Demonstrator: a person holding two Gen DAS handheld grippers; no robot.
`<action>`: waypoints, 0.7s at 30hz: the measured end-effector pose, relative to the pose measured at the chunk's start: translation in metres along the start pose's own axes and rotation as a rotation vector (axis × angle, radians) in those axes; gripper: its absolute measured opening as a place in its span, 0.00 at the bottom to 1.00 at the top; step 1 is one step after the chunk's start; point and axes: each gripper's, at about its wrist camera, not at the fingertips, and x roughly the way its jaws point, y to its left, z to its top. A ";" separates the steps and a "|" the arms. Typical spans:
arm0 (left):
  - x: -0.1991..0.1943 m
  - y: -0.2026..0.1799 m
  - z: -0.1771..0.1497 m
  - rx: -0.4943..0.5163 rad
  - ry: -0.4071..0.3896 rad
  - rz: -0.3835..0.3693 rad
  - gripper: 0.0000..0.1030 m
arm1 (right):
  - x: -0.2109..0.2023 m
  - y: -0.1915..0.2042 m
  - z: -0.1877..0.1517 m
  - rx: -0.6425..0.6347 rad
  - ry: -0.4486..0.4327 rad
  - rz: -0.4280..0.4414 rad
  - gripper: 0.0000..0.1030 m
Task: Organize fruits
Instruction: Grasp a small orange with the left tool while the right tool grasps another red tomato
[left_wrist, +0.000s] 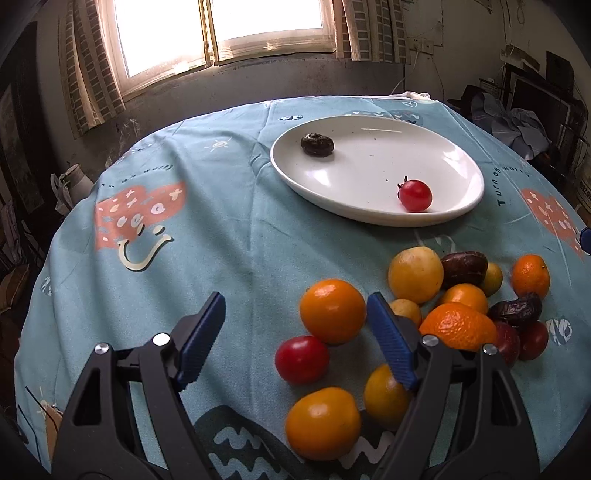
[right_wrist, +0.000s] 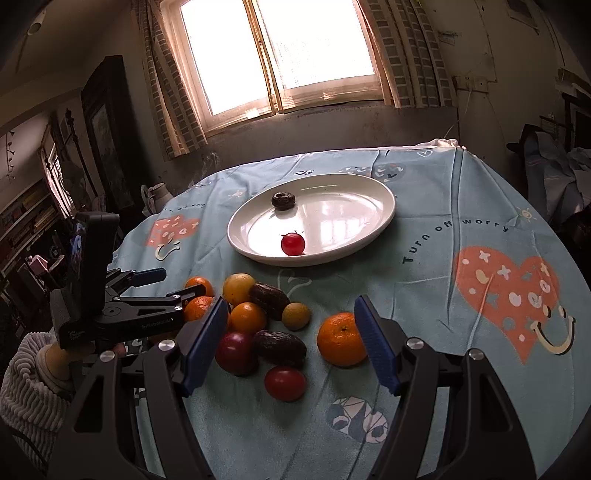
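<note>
My left gripper (left_wrist: 295, 325) hangs spread wide and empty above the near edge of the loose heap of oranges, yellow plums, dark dates and red tomatoes (left_wrist: 417, 317), one pad close beside a round orange fruit (left_wrist: 331, 311), which I judge is my next pick. My right gripper (right_wrist: 291, 332) is likewise released and carrying nothing, above the same heap. The shallow white ceramic plate (right_wrist: 369, 192) sits beyond on the pale blue printed tablecloth (left_wrist: 221, 229), already holding one small red cherry tomato (left_wrist: 415, 195) and one wrinkled dark date (left_wrist: 317, 144), so sorting looks barely begun.
</note>
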 end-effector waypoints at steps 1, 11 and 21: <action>0.005 0.002 0.001 -0.015 0.024 -0.023 0.77 | -0.001 -0.001 -0.001 0.004 0.001 0.002 0.69; 0.021 -0.009 -0.003 -0.008 0.058 -0.089 0.43 | 0.012 0.014 -0.012 -0.020 0.083 0.052 0.69; 0.004 0.012 -0.005 -0.072 0.025 -0.112 0.39 | 0.008 0.025 -0.014 -0.072 0.051 0.073 0.69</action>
